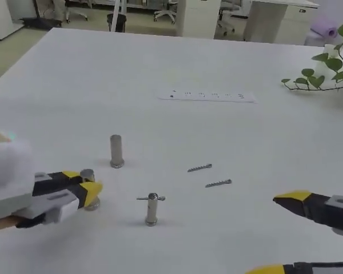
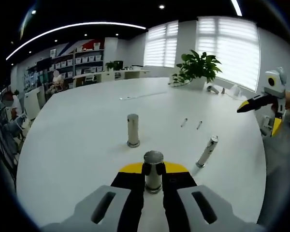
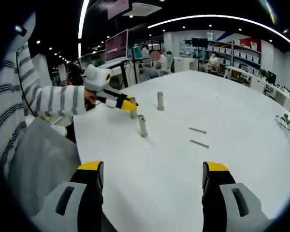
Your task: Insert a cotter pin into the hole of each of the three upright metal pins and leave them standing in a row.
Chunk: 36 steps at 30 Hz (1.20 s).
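Note:
Three metal pins stand on the white table. The far pin is bare. The near one has a cotter pin through its top. My left gripper is shut on the third pin, whose cap shows between the yellow-tipped jaws. Two loose cotter pins lie to the right of the pins. My right gripper hangs open at the lower right, well clear of them, with nothing between its fingers. In the right gripper view the cotter pins lie ahead on the table.
A white power strip lies further back on the table. A potted plant stands at the far right edge. Chairs and desks stand beyond the table. A striped sleeve reaches in behind the left gripper.

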Motion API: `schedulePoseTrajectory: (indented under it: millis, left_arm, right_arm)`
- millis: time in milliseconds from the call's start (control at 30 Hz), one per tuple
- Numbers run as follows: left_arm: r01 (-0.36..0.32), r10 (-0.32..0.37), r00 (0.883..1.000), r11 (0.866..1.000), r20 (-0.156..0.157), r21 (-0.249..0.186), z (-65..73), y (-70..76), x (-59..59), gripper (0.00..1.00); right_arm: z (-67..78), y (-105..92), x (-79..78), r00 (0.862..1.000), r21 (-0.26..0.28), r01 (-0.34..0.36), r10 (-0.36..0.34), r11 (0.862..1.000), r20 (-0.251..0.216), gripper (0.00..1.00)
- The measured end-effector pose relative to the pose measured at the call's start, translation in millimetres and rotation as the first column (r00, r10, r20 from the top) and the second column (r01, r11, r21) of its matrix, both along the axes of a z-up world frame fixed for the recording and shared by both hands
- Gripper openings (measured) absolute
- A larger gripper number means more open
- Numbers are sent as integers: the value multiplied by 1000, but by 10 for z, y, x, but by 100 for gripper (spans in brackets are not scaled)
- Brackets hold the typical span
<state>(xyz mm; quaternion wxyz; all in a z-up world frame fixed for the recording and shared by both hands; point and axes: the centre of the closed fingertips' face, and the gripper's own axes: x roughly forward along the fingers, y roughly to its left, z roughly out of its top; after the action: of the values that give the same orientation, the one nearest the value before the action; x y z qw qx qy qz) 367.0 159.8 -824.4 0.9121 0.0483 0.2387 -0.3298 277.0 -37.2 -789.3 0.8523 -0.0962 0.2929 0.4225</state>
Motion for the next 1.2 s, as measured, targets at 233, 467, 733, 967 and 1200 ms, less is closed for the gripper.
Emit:
schedulePoseTrajectory:
  millis: [233, 467, 733, 967, 1200]
  left_arm:
    - [57, -57, 998, 998, -15, 4, 48, -179, -290, 11]
    - [112, -112, 994, 994, -16, 8, 87, -479, -518, 11]
    - [149, -149, 988, 989, -29, 3, -5, -771, -574, 11]
    - [136, -136, 990, 991, -34, 2, -66, -874, -550, 11]
    - [129, -129, 992, 991, -4, 30, -74, -874, -556, 12]
  right_arm:
    - [-18, -32, -59, 1000, -2, 0, 0, 1000, -8, 85]
    - [-46, -55, -73, 1000, -2, 4, -4, 1000, -23, 85]
    - [-68, -105, -53, 1000, -15, 15, -16, 1000, -22, 85]
    - [-120, -127, -67, 999, -22, 25, -26, 999, -36, 85]
    - [-142, -131, -88, 999, -29, 22, -23, 999, -38, 85]
